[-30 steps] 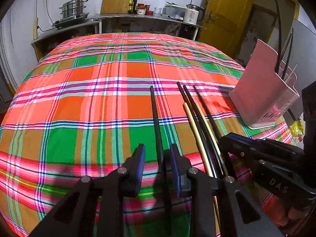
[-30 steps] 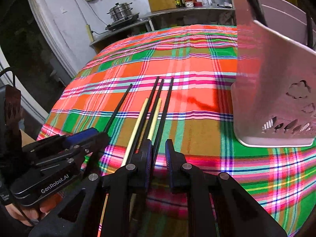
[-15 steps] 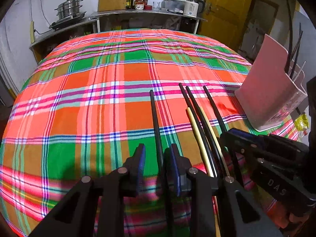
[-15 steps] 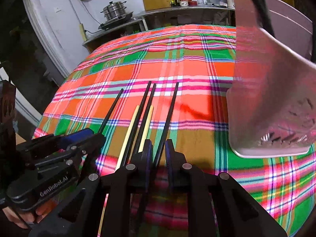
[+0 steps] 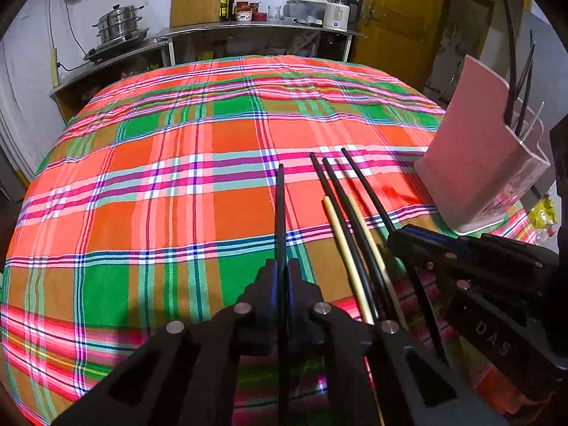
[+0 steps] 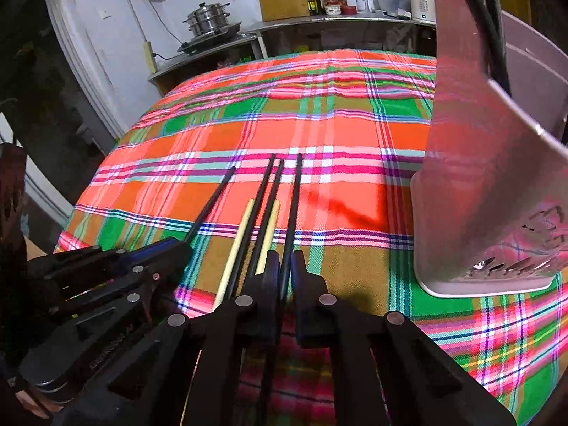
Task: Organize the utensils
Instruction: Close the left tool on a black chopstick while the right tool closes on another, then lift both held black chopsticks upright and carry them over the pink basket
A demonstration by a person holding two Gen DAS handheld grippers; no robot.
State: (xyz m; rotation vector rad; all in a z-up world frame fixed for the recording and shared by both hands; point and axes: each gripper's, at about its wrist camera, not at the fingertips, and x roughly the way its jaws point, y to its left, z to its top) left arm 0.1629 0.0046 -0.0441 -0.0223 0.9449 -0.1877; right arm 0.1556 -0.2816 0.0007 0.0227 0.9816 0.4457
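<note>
Some chopsticks are put away, more are left

Each claw is squeezed shut on one black chopstick: left claw [image 5: 282,284], right claw [image 6: 284,269]. Four loose chopsticks [image 6: 245,234] lie between them; pink holder [image 6: 490,191], right of the right claw, has some

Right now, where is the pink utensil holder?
The pink utensil holder stands upright on the plaid tablecloth, at the right edge of both wrist views, just right of the right gripper and the loose chopsticks.

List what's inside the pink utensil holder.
Pink utensil holder: several black chopsticks and a thin pale stick stand upright, tops above the rim. The opaque wall hides their lower ends and anything else inside.
</note>
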